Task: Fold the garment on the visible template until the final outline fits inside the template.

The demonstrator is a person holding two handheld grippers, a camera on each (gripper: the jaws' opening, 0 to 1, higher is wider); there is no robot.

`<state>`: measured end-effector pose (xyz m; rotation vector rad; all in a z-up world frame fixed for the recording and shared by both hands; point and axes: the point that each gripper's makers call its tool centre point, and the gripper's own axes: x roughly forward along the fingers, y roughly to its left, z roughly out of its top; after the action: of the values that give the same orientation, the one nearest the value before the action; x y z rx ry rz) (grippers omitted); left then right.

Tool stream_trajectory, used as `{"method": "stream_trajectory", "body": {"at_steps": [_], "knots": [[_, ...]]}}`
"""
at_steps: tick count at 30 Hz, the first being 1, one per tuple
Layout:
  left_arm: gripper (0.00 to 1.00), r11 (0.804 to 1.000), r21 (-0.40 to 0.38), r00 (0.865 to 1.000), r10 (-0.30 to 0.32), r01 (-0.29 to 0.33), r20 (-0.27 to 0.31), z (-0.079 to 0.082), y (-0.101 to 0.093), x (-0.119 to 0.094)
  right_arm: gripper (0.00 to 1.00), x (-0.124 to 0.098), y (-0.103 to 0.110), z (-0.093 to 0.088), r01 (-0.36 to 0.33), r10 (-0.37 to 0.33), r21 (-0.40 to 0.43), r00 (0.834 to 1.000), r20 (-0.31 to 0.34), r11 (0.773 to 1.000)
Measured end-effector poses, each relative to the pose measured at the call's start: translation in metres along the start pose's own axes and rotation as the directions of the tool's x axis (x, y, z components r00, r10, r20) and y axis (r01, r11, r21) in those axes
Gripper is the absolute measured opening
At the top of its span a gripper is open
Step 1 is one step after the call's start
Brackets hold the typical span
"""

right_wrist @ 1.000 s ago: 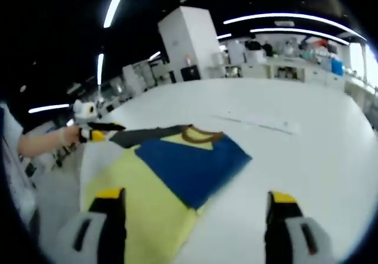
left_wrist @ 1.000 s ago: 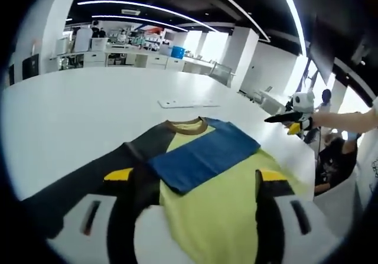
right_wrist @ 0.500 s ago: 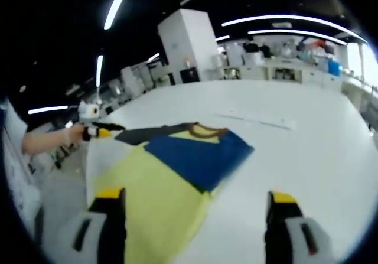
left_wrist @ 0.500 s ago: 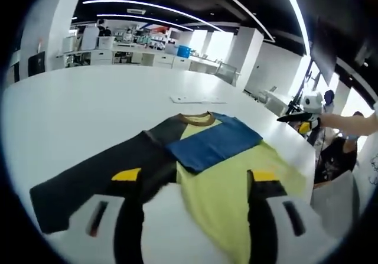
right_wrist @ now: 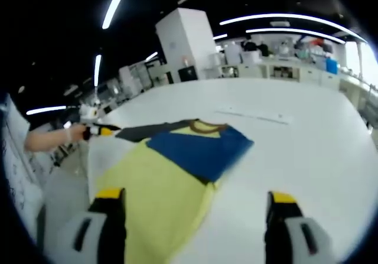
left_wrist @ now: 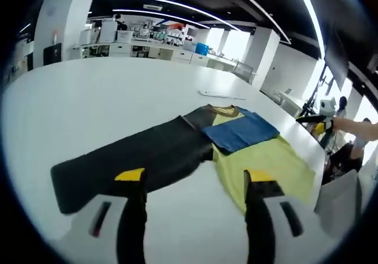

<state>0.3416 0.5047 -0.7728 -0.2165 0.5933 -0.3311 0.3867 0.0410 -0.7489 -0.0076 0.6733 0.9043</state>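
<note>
The garment lies flat on the white table point(left_wrist: 88, 104). It has a yellow body point(left_wrist: 266, 163), a brown collar point(left_wrist: 223, 108), a blue sleeve point(left_wrist: 239, 131) folded across the chest, and a black sleeve point(left_wrist: 136, 157) stretched out flat. My left gripper point(left_wrist: 195, 176) is open just short of the black sleeve, nothing between its jaws. My right gripper point(right_wrist: 195, 195) is open over the yellow body's point(right_wrist: 147, 181) near edge, holding nothing. The blue sleeve point(right_wrist: 201, 149), collar point(right_wrist: 207, 125) and black sleeve point(right_wrist: 142, 132) lie beyond it. Each gripper appears small in the other's view: right gripper point(left_wrist: 313, 119), left gripper point(right_wrist: 97, 130).
A thin pale strip point(left_wrist: 221, 94) lies on the table beyond the collar, also seen as the strip point(right_wrist: 251, 115). A hand point(left_wrist: 354, 128) and a forearm point(right_wrist: 50, 139) hold the far grippers at the table's edge. Desks and shelves point(left_wrist: 147, 39) stand far behind.
The left gripper view has drawn back and swung left, so the whole black sleeve now shows. The right gripper view has shifted slightly. The garment's fold looks the same.
</note>
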Motion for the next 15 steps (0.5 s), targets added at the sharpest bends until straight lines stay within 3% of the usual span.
{"method": "stream_trajectory", "body": {"at_steps": [5, 9, 12, 15], "knots": [[0.62, 0.996, -0.076, 0.998, 0.054, -0.051, 0.031, 0.001, 0.029, -0.013, 1.0, -0.002, 0.004, -0.002, -0.006, 0.006, 0.011, 1.0, 0.009, 1.0], [0.6, 0.991, -0.092, 0.994, 0.1, -0.095, 0.043, -0.002, 0.039, -0.021, 1.0, -0.004, 0.011, -0.004, -0.012, 0.012, 0.014, 1.0, 0.016, 1.0], [0.59, 0.981, -0.122, 0.987, 0.156, -0.15, 0.042, -0.007, 0.059, -0.027, 1.0, -0.006, 0.015, -0.007, -0.017, 0.016, 0.025, 1.0, 0.023, 1.0], [0.59, 0.957, -0.175, 0.971, 0.24, -0.233, 0.021, -0.016, 0.088, -0.032, 1.0, -0.008, 0.016, -0.01, -0.018, 0.017, 0.034, 0.999, 0.027, 0.999]]}}
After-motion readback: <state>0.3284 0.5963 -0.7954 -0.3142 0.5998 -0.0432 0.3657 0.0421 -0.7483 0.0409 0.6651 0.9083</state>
